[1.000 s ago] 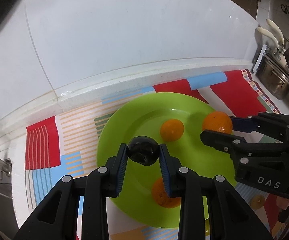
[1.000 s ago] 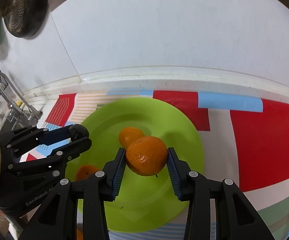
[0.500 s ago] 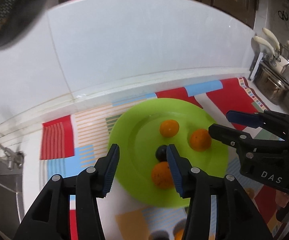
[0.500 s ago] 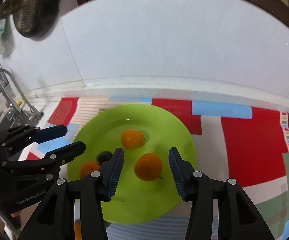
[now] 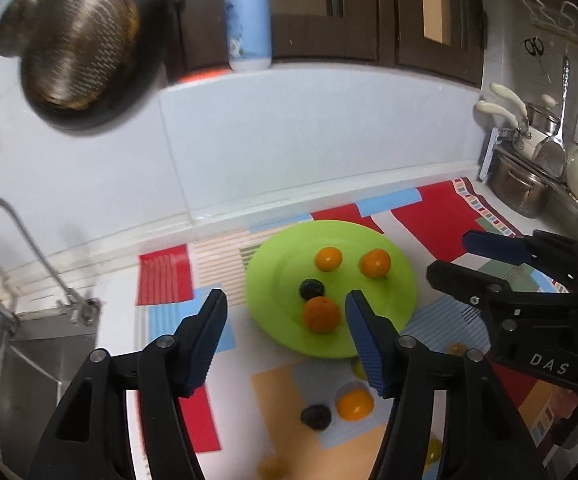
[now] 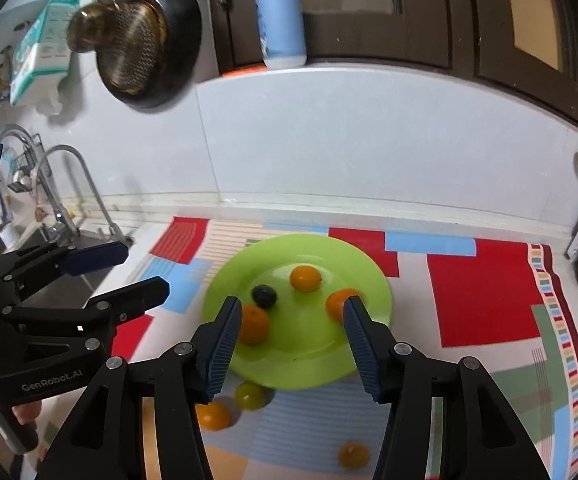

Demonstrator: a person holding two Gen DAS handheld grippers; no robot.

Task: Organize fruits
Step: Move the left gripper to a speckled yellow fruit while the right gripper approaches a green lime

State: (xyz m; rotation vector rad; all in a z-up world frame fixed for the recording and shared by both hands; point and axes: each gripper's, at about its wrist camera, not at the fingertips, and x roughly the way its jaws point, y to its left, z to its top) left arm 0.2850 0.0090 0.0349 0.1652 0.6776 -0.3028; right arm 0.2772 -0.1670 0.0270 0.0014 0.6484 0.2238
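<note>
Overhead, round fruits (image 5: 321, 314) on glossy plate (image 5: 399, 300)

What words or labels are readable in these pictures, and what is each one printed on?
"DAS": white letters on the black body of the right gripper, seen from the left wrist.
"GenRobot.AI": on the black body of the left gripper, seen from the right wrist.
White bottle with blue label: print blurred, unreadable.
Green and white packet on the wall: print too small to read.

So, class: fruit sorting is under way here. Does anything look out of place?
Yes. Several fruits still lie loose on the mat, off the green plate: an orange, a green fruit and another orange.
</note>
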